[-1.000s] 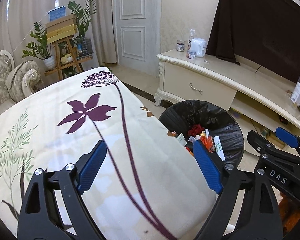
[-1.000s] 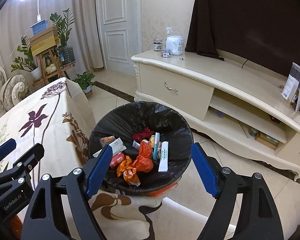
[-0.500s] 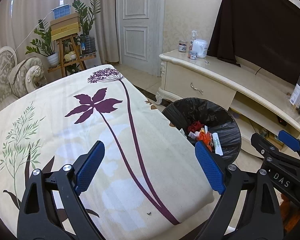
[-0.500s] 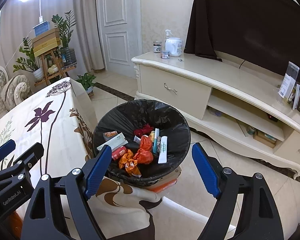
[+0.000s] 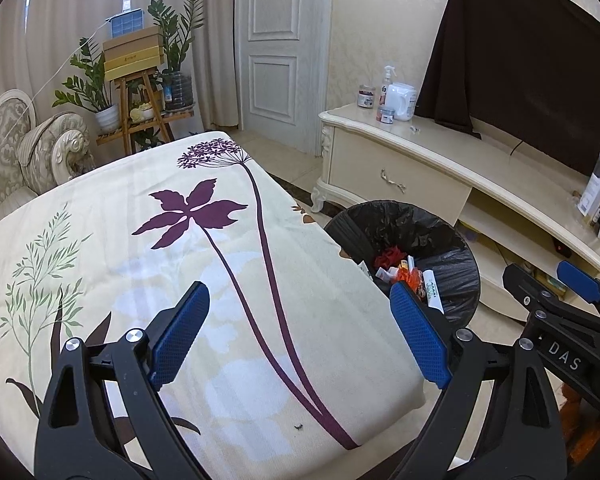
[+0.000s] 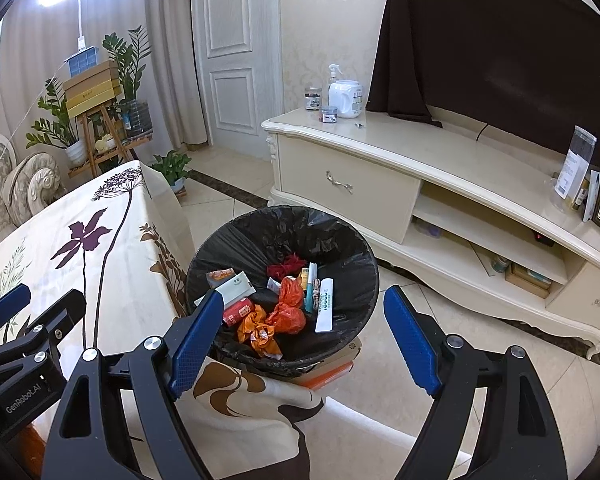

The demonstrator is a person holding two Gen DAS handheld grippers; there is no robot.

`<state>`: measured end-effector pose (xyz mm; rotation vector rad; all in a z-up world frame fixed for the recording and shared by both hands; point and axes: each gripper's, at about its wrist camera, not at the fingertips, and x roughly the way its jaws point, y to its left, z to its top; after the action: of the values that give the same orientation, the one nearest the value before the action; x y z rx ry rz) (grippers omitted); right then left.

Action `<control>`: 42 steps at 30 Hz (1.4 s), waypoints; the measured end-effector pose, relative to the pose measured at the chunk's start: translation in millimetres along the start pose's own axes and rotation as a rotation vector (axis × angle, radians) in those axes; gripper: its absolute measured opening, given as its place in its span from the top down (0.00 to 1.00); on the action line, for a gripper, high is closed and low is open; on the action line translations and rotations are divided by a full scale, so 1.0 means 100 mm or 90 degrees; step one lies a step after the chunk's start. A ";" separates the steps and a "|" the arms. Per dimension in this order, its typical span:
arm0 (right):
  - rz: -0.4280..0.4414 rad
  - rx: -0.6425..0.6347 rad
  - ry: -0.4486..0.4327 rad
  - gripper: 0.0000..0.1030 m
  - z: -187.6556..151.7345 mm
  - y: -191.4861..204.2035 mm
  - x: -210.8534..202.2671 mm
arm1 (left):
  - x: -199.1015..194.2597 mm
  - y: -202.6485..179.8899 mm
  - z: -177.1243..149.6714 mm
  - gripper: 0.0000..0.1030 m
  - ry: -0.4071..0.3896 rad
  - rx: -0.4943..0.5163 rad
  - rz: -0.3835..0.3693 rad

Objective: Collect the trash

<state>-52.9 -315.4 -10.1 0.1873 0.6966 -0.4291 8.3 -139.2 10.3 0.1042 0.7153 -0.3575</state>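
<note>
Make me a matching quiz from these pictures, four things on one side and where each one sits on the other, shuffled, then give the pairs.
Things:
1. spray bottle
2. orange wrappers
3. stacked boxes
4. purple flower print

Places:
A. on the wooden stand among the plants
B. inside the black-lined trash bin
C. on the tablecloth
D. on top of the cream cabinet

Pairs: 1-D, 2-B, 3-A, 4-C
</note>
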 end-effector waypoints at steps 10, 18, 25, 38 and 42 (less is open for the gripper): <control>0.001 -0.001 -0.002 0.23 0.04 0.02 -0.01 | -0.01 0.01 0.02 0.13 -0.003 -0.003 0.001; 0.001 -0.003 -0.004 0.23 0.08 0.04 -0.02 | -0.02 0.01 0.03 0.13 -0.004 -0.002 0.002; 0.001 -0.002 -0.003 0.23 0.06 0.04 -0.02 | -0.01 0.01 0.03 0.13 -0.002 -0.004 0.001; 0.002 -0.004 -0.001 0.23 0.11 0.04 -0.01 | 0.01 0.02 0.03 0.13 0.002 -0.007 0.000; 0.001 -0.004 -0.001 0.23 0.10 0.05 -0.01 | 0.00 0.03 0.04 0.13 -0.003 -0.009 0.003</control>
<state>-45.9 -313.7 -1.5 0.1816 0.6961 -0.4255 11.3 -137.1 13.1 0.0912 0.7135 -0.3479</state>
